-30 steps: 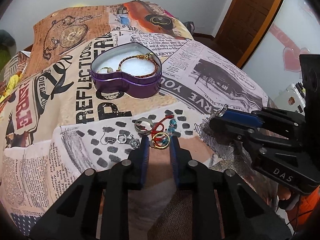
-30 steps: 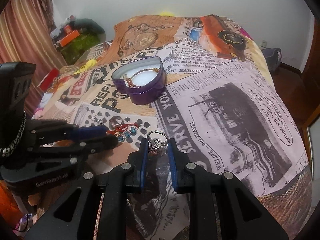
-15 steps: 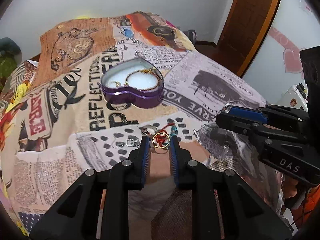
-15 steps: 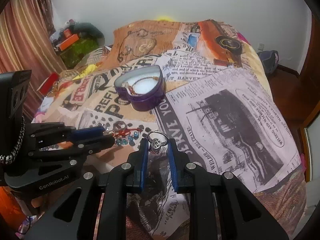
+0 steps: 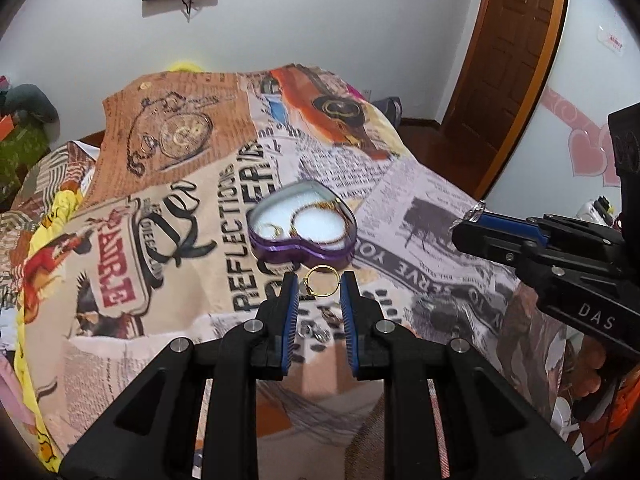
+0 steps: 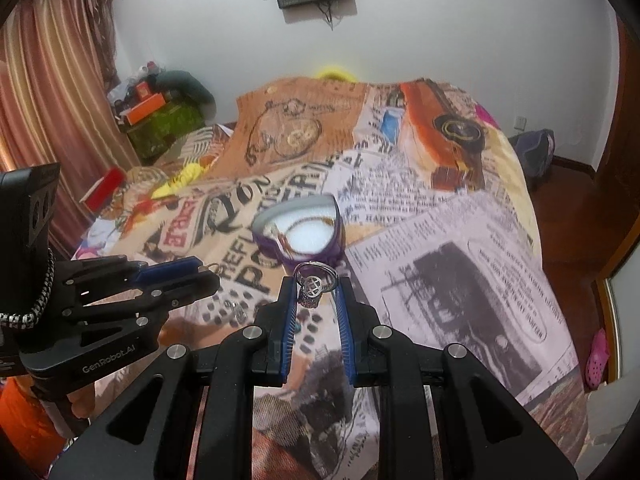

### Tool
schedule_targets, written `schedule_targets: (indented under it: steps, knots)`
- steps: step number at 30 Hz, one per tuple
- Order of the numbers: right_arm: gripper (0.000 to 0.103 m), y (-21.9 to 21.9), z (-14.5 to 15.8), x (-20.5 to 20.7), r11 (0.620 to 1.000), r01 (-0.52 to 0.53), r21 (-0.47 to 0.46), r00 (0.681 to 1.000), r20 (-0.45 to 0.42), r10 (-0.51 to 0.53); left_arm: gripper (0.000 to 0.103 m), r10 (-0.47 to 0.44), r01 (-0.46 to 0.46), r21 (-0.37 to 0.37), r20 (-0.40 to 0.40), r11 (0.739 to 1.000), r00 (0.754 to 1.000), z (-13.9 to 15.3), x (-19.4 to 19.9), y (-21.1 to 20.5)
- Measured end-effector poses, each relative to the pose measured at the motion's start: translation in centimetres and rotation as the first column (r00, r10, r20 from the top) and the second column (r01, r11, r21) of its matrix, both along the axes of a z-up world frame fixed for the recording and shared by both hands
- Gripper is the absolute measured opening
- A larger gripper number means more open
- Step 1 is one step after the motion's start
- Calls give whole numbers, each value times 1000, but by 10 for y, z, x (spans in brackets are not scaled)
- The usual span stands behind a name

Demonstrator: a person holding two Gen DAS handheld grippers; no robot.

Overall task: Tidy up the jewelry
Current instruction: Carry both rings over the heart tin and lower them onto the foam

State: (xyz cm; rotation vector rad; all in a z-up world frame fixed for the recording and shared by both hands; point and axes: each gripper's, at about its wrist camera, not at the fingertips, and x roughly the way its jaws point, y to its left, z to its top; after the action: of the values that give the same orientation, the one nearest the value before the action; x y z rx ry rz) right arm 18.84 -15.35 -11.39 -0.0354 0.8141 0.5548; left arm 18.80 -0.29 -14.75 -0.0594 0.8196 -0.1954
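I hold two claws above a bed [image 5: 420,216] covered in a newspaper-print spread. My left claw [image 5: 319,285] is narrowed onto one gold ring [image 5: 322,281], pinched at the very tips of its blue pads. My right claw [image 6: 316,286] is narrowed onto one silver ring [image 6: 315,283] with a round openwork face, gripped the same way at the tips. Both rings hang clear of the bedspread.

Straight ahead of both claws sits one purple heart-shaped tin [image 5: 303,251], open, lined in white. I can make out one beaded bracelet [image 5: 320,210] curled inside it and a small gold piece beside that; the blur keeps me from counting more. Below my left claw, a few small silver pieces [image 5: 318,330] lie loose on the bedspread; two or three, I cannot tell exactly.

I judge the step in hand to be carrying: two rings lifted, neither yet in the tin. The next move calls for bringing each claw forward over the white lining, low enough that a ring will not bounce out, then opening one claw at a time. The grips are shallow, so a jolt could flick a ring loose, and the two claws sit near each other, so they should approach the tin in turn.
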Motion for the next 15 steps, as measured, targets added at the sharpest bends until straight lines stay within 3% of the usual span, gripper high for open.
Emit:
schedule_targets:
  steps: [15]
  knots:
    - [18,18,12,24,1000,-11,9,999,50,10,20,26,-25,-6,66,1000,997,13,33,20]
